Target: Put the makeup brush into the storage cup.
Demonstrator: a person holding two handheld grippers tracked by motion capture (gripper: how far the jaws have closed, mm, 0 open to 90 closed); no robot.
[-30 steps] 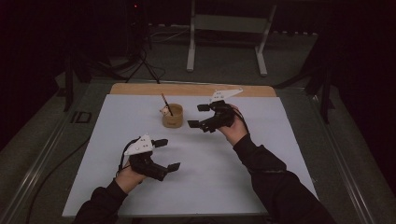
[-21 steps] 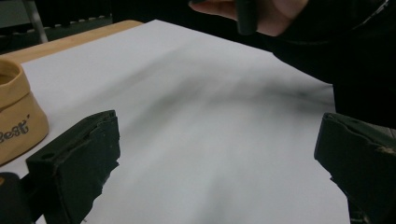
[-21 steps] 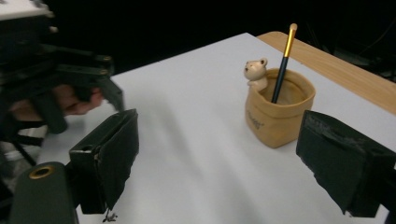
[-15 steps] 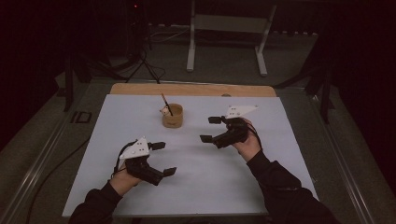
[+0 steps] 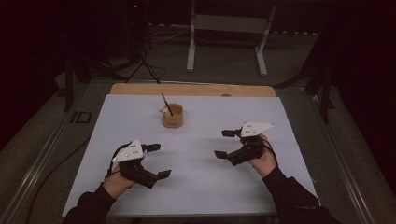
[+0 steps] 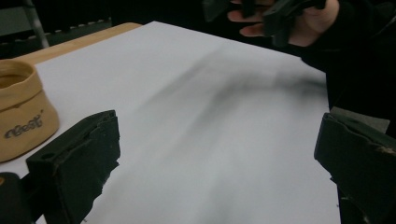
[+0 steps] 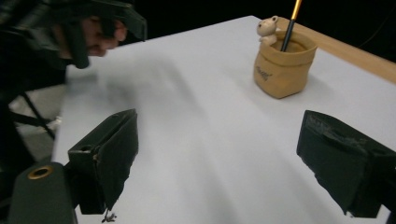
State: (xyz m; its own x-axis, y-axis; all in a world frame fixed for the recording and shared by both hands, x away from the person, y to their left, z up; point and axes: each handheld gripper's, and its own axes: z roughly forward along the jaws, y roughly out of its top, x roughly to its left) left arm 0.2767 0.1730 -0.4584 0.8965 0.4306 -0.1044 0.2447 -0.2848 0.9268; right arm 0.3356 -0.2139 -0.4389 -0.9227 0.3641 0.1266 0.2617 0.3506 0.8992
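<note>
Nearest the viewer, the left gripper (image 5: 158,161) hovers over the white sheet (image 5: 201,186), jaws spread and empty, nearer the person than a second ago. The right gripper (image 5: 225,143), also spread, has drawn back from the tan cup (image 5: 172,116), which holds a pencil (image 5: 166,103) farther up the sheet.

A tan pot (image 5: 172,116) stands upright near the table's far edge, holding 1 pencil (image 5: 166,104).

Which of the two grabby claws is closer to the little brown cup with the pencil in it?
The right gripper is a bit closer to the cup. The left gripper sits lower, nearer the table's front edge.
</note>
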